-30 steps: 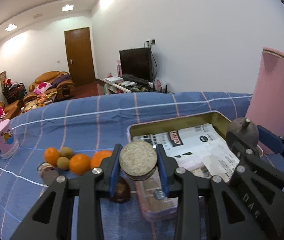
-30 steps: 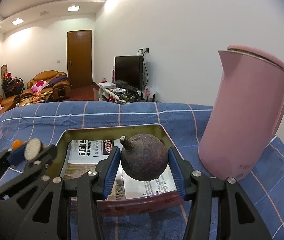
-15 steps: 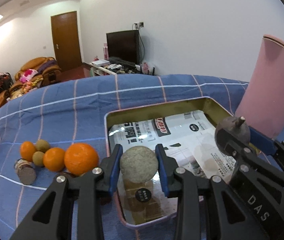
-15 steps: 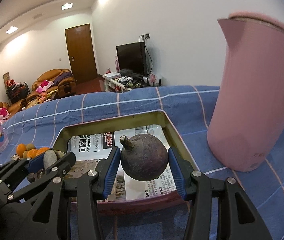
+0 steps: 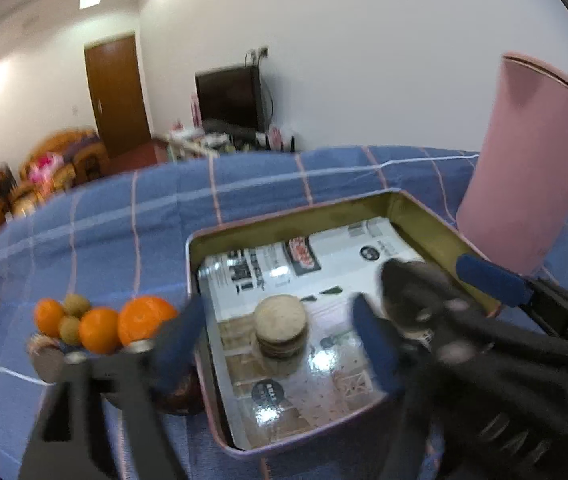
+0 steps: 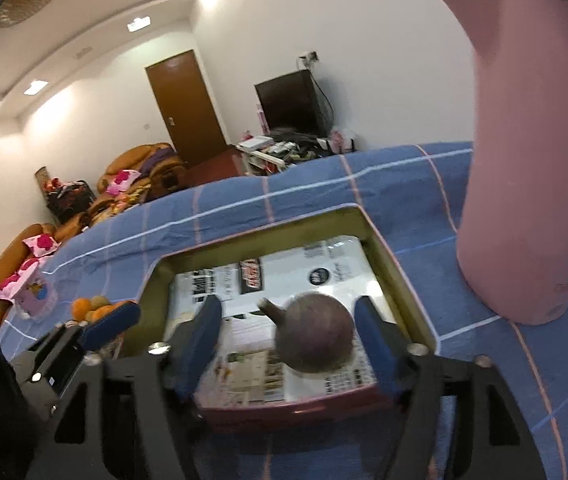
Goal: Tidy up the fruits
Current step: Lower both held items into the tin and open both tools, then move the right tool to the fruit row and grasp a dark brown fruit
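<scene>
**Release of two fruits into the tray**

Blue checked cloth (image 5: 116,224) covered the table, with a living room blurred behind. A shallow tin tray (image 5: 284,220) lined with printed paper lay at the centre of both views, and a tall pink jug (image 6: 531,160) stood just beside it at the right edge.

In the left wrist view, the left gripper (image 5: 280,344) was seen with its jaws opening, well clear of the pale, rough round fruit (image 5: 280,326), which sat between them in the tray's lower left part; whether it rested on the paper could not be told. In the right wrist view, the right gripper (image 6: 287,336) was likewise opening; the dark stemmed fruit (image 6: 315,338) lay between its blue pads, neither of which pressed on it, in the tray's lower right area. Three oranges (image 5: 146,320) and small brownish fruits (image 5: 68,326) remained on the cloth at the left, outside the tray.

The step was judged to be the release. It would be done well if the jaws were spread fully before withdrawal, and if each gripper were drawn straight back along its own line, so that neither fruit was nudged into rolling. The dark fruit, being round, was judged the likelier to roll.
</scene>
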`<state>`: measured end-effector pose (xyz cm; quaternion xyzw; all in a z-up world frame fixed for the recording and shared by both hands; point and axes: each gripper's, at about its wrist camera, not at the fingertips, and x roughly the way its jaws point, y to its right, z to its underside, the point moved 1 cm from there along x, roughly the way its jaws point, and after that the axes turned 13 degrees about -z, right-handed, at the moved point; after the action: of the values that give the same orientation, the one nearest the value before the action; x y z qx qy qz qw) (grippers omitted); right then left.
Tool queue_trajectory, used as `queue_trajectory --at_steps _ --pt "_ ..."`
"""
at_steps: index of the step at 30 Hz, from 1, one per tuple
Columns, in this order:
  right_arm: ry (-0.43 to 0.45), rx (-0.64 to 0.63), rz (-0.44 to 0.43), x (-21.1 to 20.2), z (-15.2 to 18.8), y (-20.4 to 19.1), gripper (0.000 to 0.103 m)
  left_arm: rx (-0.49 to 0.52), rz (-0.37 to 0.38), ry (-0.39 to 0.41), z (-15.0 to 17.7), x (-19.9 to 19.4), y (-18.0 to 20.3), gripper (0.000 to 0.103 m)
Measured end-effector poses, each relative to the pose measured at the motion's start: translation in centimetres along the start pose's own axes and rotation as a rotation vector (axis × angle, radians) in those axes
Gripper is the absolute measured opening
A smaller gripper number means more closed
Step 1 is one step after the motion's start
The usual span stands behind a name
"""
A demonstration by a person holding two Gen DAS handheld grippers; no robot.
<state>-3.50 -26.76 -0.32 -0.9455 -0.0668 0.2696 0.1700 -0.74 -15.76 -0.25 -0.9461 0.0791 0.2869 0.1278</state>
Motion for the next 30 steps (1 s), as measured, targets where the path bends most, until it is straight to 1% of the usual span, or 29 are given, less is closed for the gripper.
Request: queue_trajectory --at_steps 2,4,6,11,17,20,23,26,30 --pt "0.035 -0.041 0.013 -0.6 0.0 -0.9 0.073 0.031 -0.044 0.081 0.0 -1.4 0.6 0.103" --pt "0.1 -0.083 0.054 -1.5 -0.2 -1.5 0.073 0.055 -0.087 0.15 0.1 -2.4 0.9 0.103" --pt "0.156 -0.105 0.08 -2.3 -0.3 -1.8 0.074 0.058 -0.1 0.168 0.0 -2.6 0.8 0.103" --pt "0.22 -0.094 0.096 -2.9 -0.5 -1.4 0.075 0.002 -0.097 0.135 -0.2 -2.0 -0.7 0.103" --pt "0.235 -0.105 0.133 -2.9 -0.4 -1.3 0.075 -0.039 -0.119 0.107 -0.1 -1.4 -2.1 0.103" --pt "0.25 -0.133 0.161 -3.0 -0.2 -1.7 0.075 -0.045 -0.146 0.113 0.1 -1.6 -3.0 0.103" --pt "0.24 -0.149 0.171 -3.1 0.0 -2.0 0.075 -0.053 -0.189 0.102 0.4 -1.4 -4.1 0.103" --pt "0.231 -0.151 0.169 -3.2 0.2 -2.3 0.075 -0.092 -0.196 0.072 0.7 -0.9 -5.7 0.103" --pt "0.223 -0.154 0.166 -3.2 0.4 -2.6 0.075 -0.125 -0.212 0.061 1.1 -0.8 -7.3 0.103"
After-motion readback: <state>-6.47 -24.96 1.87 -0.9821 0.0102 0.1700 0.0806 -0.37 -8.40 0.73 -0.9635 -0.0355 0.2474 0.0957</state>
